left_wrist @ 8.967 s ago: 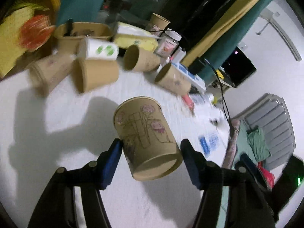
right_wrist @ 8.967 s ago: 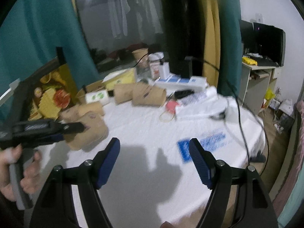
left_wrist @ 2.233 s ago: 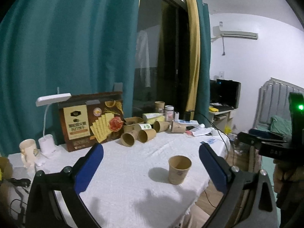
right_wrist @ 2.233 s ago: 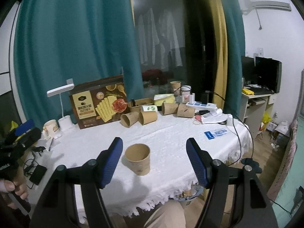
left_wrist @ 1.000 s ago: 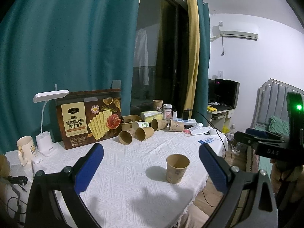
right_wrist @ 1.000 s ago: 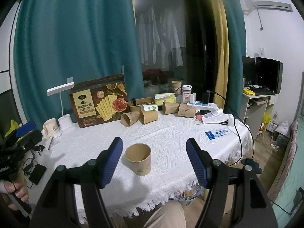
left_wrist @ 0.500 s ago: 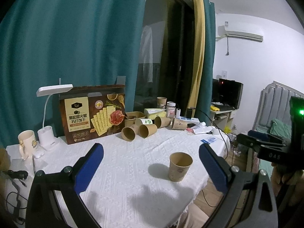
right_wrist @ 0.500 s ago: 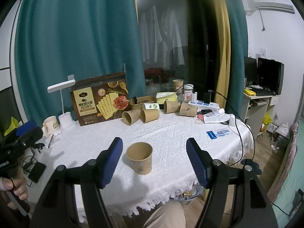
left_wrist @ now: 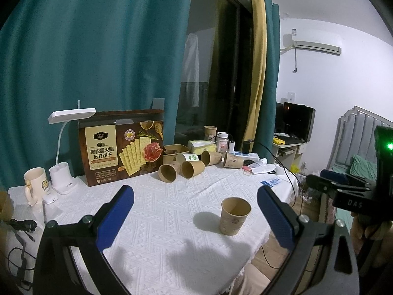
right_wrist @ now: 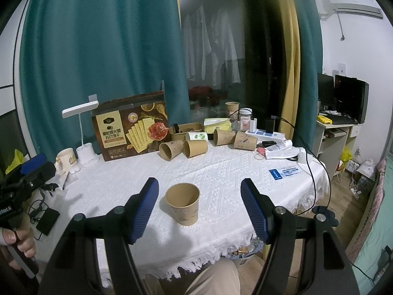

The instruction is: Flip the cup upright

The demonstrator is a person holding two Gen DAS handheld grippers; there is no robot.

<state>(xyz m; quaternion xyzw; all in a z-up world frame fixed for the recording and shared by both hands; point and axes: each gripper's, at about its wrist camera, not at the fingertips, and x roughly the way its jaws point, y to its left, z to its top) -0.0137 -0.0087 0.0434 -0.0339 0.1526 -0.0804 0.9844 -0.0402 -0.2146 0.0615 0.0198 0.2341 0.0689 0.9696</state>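
Cup [right_wrist: 182, 203] x1 upright on table [right_wrist: 221, 172]; both grippers [left_wrist: 195, 217] [right_wrist: 199, 207] spread wide, empty.

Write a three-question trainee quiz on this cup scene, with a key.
1. True or false: the paper cup near the table's front edge stands upright.
2. Which gripper holds it? A) left gripper B) right gripper C) neither
3. Fill in: the cups in front of the cracker box lie on their ____.

Key: 1 true; 2 C, both are open and clear of it; 3 sides.
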